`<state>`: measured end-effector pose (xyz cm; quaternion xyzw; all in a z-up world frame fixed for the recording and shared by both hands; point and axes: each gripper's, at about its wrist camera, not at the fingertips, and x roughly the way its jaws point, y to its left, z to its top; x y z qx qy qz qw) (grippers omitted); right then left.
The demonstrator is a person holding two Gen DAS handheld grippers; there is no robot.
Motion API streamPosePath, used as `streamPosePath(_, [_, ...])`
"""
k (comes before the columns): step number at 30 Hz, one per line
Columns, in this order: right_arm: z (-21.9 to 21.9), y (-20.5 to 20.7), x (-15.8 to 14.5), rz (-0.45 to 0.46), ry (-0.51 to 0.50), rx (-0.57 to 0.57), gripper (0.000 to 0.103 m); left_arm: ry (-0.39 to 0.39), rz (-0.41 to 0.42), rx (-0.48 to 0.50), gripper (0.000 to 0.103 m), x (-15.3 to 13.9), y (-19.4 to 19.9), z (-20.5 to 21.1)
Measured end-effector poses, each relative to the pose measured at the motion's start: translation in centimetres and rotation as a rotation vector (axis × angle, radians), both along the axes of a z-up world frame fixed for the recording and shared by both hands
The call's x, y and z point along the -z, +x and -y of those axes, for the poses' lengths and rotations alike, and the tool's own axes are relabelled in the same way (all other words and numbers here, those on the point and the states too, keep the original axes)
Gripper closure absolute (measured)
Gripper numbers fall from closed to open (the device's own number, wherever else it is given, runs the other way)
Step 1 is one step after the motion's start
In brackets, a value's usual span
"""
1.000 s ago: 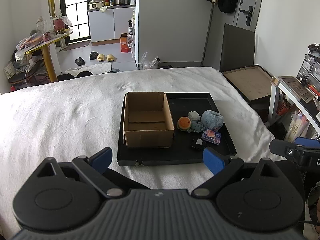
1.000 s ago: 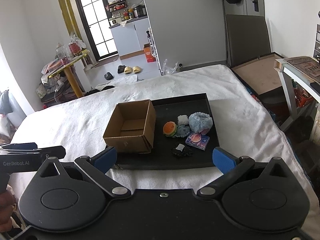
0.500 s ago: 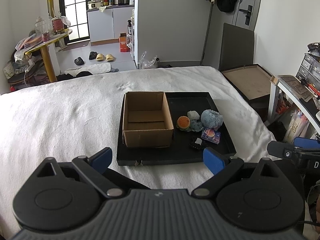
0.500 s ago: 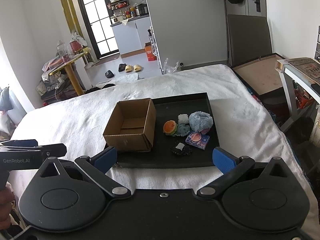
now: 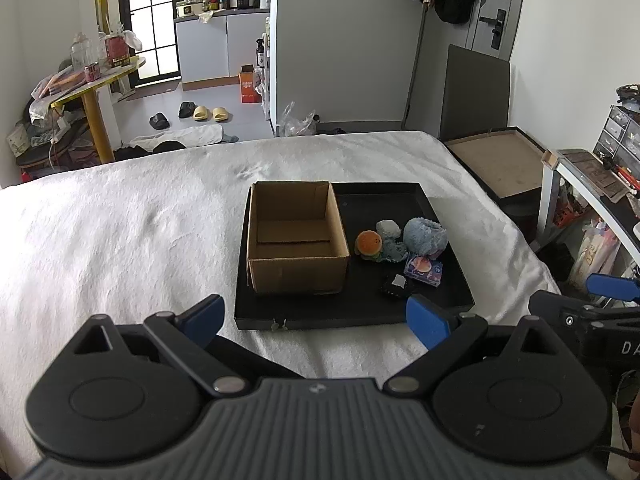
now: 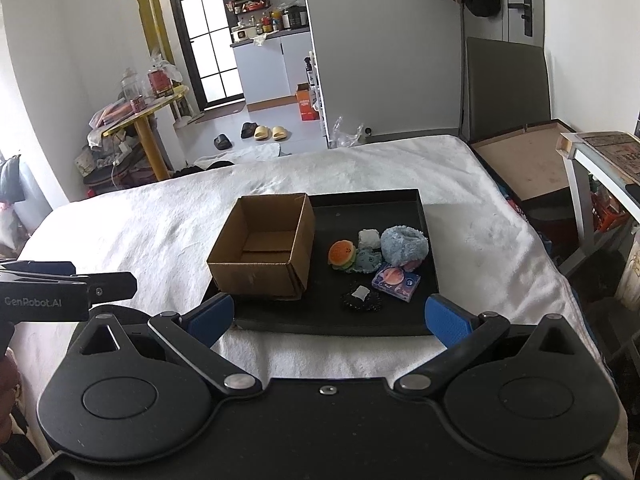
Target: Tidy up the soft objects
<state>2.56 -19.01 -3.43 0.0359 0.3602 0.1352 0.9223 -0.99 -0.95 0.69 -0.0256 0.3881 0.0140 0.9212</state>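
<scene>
Both grippers, left [image 5: 316, 316] and right [image 6: 327, 316], fingers wide apart, holding nothing, near the tray [image 5: 352, 312]. Box [image 5: 295, 240] on tray; toys [image 5: 400, 242] right of box.

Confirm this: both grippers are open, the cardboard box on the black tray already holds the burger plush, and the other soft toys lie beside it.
Not quite. The cardboard box is empty; the burger plush lies on the black tray beside it, as the right wrist view shows. Both the left gripper and right gripper are open.
</scene>
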Motion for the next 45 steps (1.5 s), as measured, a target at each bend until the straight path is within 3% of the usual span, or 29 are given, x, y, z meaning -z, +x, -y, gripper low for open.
streamPosePath(21, [-0.1, 1.9, 2.0, -0.029, 0.005, 0.016, 0.000, -0.015, -0.048, -0.006, 0.006, 2.4, 2.8, -1.4])
streamPosePath(29, [-0.2, 3.8, 4.0, -0.086, 0.022, 0.017, 0.000, -0.023, -0.080, -0.038, 0.006, 4.2, 4.6, -3.1])
streamPosePath(45, [0.2, 7.2, 7.1, -0.109, 0.059, 0.053, 0.000, -0.039, -0.088, -0.120, 0.006, 6.8, 8.3, -6.6])
